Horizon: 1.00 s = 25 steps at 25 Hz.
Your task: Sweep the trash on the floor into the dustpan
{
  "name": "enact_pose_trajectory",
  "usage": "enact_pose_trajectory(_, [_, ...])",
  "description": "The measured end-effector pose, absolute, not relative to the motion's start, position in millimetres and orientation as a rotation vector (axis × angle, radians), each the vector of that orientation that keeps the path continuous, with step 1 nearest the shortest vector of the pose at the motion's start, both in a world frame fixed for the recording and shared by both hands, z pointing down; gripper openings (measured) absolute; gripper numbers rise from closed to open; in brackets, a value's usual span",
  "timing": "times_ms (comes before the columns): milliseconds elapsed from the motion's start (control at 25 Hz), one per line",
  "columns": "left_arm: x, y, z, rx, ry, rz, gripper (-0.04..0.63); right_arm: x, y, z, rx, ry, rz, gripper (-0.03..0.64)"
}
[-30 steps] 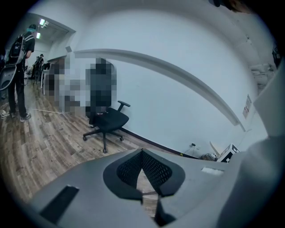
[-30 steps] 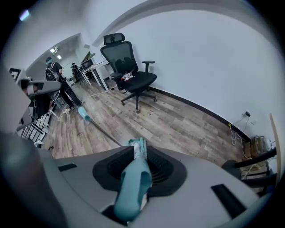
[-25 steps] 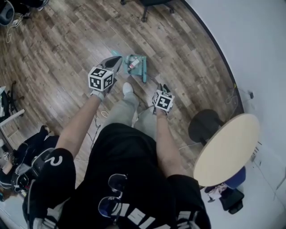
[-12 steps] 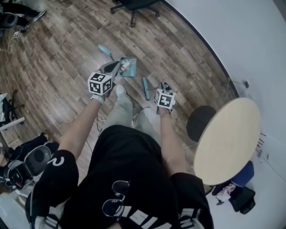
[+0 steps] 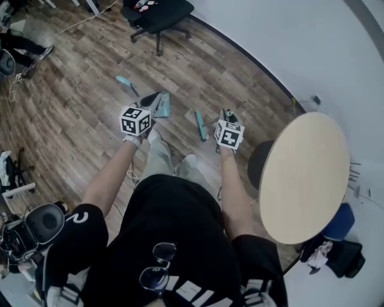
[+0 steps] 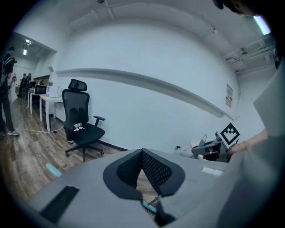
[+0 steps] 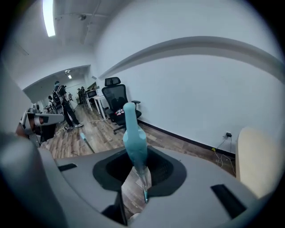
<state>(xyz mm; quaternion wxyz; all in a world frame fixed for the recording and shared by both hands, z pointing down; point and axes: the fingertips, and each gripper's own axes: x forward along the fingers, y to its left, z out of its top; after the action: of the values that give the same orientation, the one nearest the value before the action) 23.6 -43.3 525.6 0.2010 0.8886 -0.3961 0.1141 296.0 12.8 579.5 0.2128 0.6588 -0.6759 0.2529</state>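
Dustpan, teal in colour, lies on the wooden floor directly in front of the left gripper. The jaws of this gripper are together at their tips. Low in the narrow gap behind the tips, a thin teal piece shows against the floor boards. I cannot tell whether the jaws hold it or it only lies below them.

The right gripper has its jaws closed on the broom. The thin stick passes between the jaws, and the thick teal grip stands out beyond the tips. In the head view the teal broom head is between the two grippers, to the right of the dustpan and apart from it. Whether it touches the floor I cannot tell.

To the left of the dustpan a dark stick with a pale teal end points away over the floor. I cannot tell if it is joined to the dustpan.

Farther out, a black office chair stands near the white wall. On the person's right side is a round table with a light wooden top. In the right gripper view some people stand far down the room.
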Motion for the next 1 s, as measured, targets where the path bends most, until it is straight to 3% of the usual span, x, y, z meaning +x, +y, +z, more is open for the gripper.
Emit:
enact_pose_trajectory(440, [84.2,-26.9,507.1,2.561,-1.028,0.357,-0.003,363.4,39.4,543.3,1.962,-1.838,0.711,0.084])
enact_pose_trajectory(1000, [147.6,-16.1,539.0,2.600,-0.825,0.498,-0.003,444.9,121.9,618.3,2.134,-1.545,0.896,0.086])
